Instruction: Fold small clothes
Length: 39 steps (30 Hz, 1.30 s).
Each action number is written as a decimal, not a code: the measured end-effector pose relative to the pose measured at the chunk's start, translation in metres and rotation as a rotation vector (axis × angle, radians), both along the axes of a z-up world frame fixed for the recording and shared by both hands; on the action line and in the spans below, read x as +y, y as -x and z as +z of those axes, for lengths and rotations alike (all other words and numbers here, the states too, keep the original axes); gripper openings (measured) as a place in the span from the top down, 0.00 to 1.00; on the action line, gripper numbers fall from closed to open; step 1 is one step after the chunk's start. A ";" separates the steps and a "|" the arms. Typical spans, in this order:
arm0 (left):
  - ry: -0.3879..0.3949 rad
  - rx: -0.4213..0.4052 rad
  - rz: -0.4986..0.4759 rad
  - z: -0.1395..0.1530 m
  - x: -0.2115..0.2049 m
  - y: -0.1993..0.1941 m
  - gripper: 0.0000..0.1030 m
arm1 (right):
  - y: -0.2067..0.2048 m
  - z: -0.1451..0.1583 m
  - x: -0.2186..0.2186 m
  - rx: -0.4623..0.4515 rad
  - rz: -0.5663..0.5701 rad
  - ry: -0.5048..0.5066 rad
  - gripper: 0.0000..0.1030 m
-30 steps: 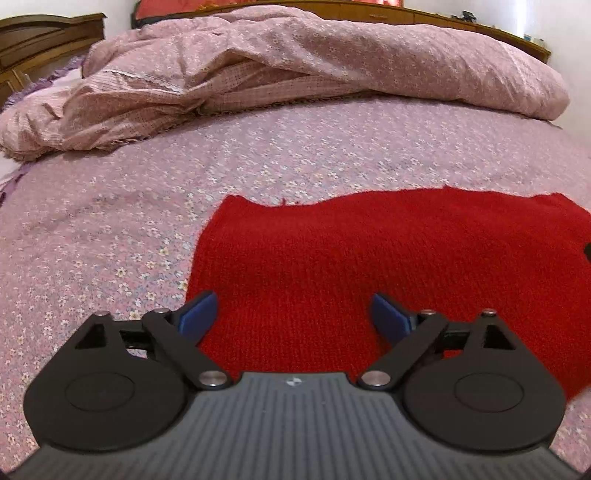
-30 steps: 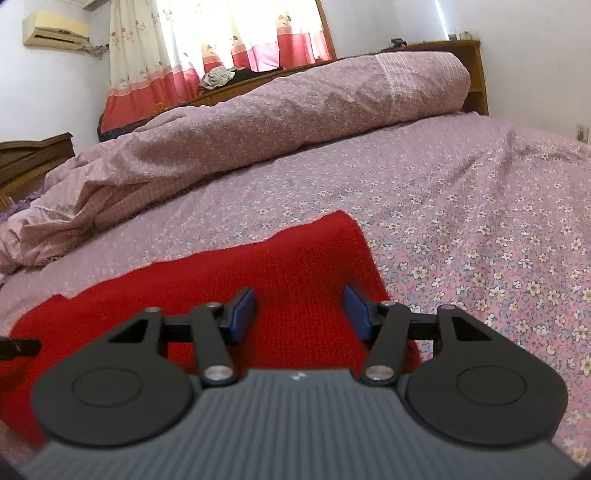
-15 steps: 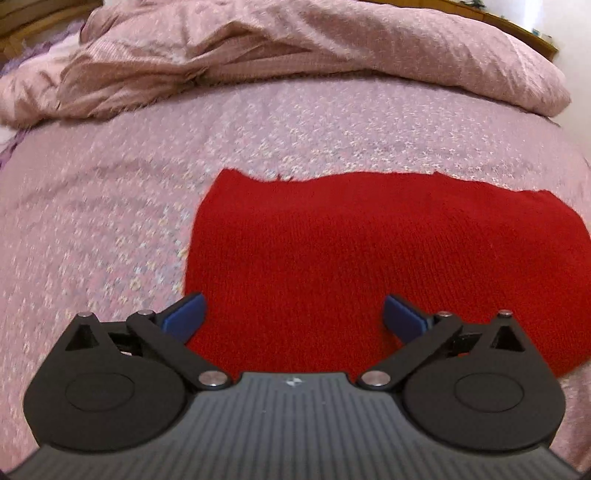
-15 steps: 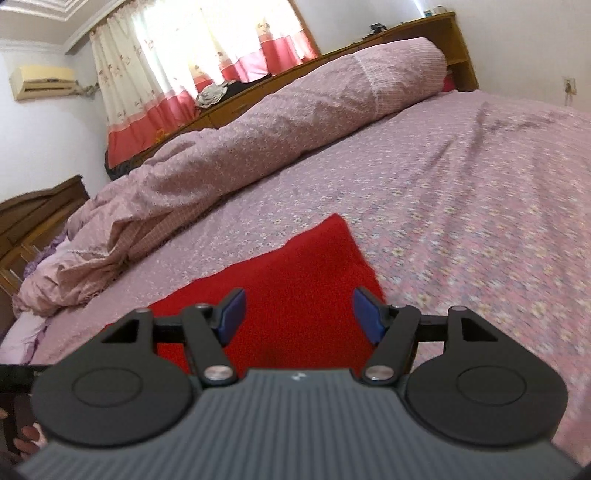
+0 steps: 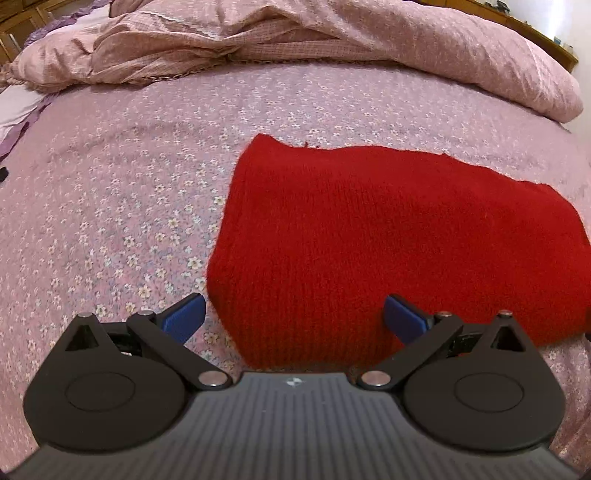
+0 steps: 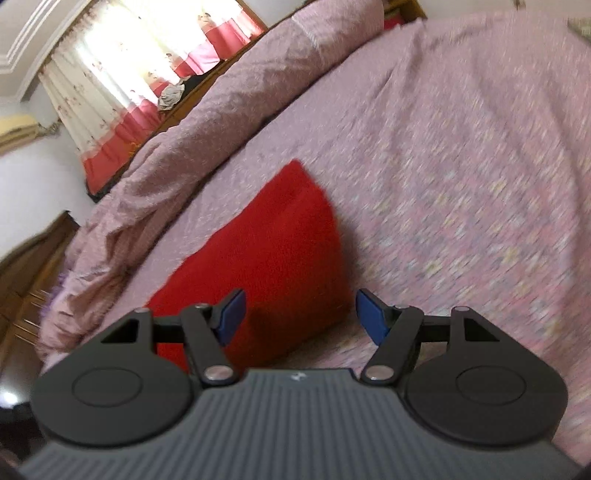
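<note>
A red knitted garment [image 5: 388,236] lies flat in a folded rectangle on the flowered pink bedsheet [image 5: 110,192]. My left gripper [image 5: 293,317] is open and empty, raised above the garment's near left corner. The garment also shows in the right wrist view [image 6: 269,258], blurred. My right gripper [image 6: 299,315] is open and empty, tilted, above the garment's near right corner.
A rumpled pink quilt [image 5: 295,33] is heaped along the far side of the bed and shows in the right wrist view [image 6: 221,103]. A curtained window [image 6: 140,74] and a wooden cabinet [image 6: 22,280] lie beyond the bed at the left.
Both grippers have pulled back and risen from the garment. The left opened wider and shifted left. The right view has tilted and is blurred by motion.
</note>
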<state>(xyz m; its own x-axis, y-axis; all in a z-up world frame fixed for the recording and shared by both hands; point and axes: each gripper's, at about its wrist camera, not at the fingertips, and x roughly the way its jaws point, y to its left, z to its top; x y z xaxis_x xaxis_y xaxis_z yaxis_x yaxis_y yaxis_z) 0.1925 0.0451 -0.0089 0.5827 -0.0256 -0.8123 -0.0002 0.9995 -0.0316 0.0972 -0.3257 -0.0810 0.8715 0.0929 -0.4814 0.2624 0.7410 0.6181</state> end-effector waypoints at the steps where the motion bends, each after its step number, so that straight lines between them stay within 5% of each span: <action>1: -0.001 0.000 0.003 -0.001 0.000 0.001 0.00 | -0.002 -0.001 0.003 0.003 -0.008 -0.003 0.31; 10: 0.058 0.082 0.037 -0.022 0.004 -0.004 0.00 | -0.020 -0.018 -0.001 -0.031 -0.097 -0.154 0.28; 19: 0.101 0.104 0.048 -0.032 0.008 -0.009 0.00 | -0.030 -0.022 0.009 -0.076 -0.102 -0.117 0.27; 24: 0.117 0.110 0.067 -0.035 0.008 -0.009 0.00 | -0.035 -0.024 -0.001 -0.074 -0.143 -0.269 0.27; 32: 0.025 0.031 0.073 -0.018 -0.001 0.002 0.00 | -0.049 -0.023 0.009 -0.075 -0.142 -0.211 0.28; 35: -0.053 -0.049 0.071 -0.002 -0.004 0.010 0.00 | -0.049 -0.025 0.005 -0.089 -0.148 -0.255 0.28; 39: -0.059 -0.063 0.083 0.004 0.001 0.009 0.00 | -0.045 -0.029 -0.004 -0.123 -0.166 -0.344 0.28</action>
<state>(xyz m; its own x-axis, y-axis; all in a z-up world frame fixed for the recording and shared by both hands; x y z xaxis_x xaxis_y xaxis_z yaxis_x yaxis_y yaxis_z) 0.1834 0.0460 -0.0052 0.6308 0.0718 -0.7727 -0.0830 0.9962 0.0248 0.1426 -0.3293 -0.1098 0.9374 0.0837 -0.3380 0.2697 0.4394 0.8568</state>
